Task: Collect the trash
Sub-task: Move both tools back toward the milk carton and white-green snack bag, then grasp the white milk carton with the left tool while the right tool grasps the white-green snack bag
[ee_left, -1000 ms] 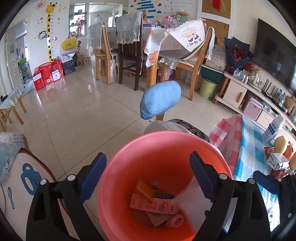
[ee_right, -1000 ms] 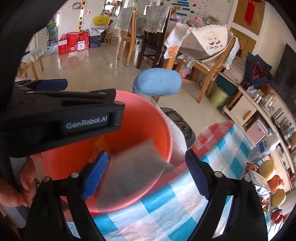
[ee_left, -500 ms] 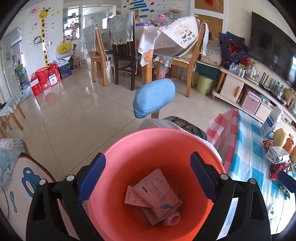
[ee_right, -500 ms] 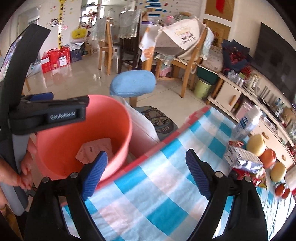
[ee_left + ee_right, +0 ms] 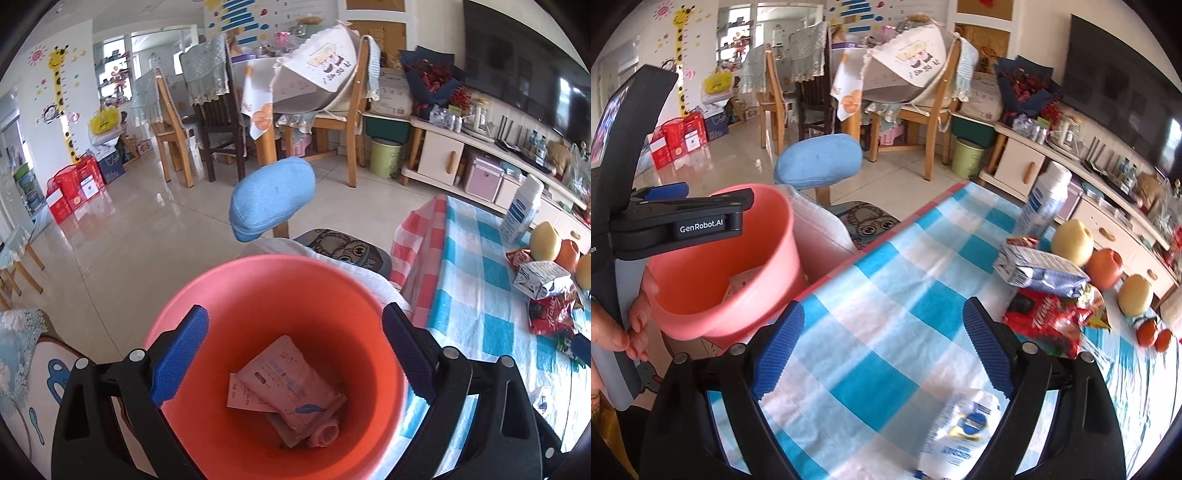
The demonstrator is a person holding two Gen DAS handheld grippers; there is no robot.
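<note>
Bucket point(image 5: 266, 295) pinched by left claw point(image 5: 291, 354); right claw point(image 5: 882, 347) (empty, jaws opening) hovers over table point(image 5: 886, 295); next, grab the white wrapper point(image 5: 964, 428).

Home living-dining room, dining chairs point(image 5: 173, 129), television point(image 5: 535, 85)

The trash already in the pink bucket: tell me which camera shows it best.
The left wrist view. It looks straight down into the pink bucket, so the wrappers lie in full sight at the bottom. The right wrist view shows the bucket from the side, and only a corner of paper shows above the rim.
</note>
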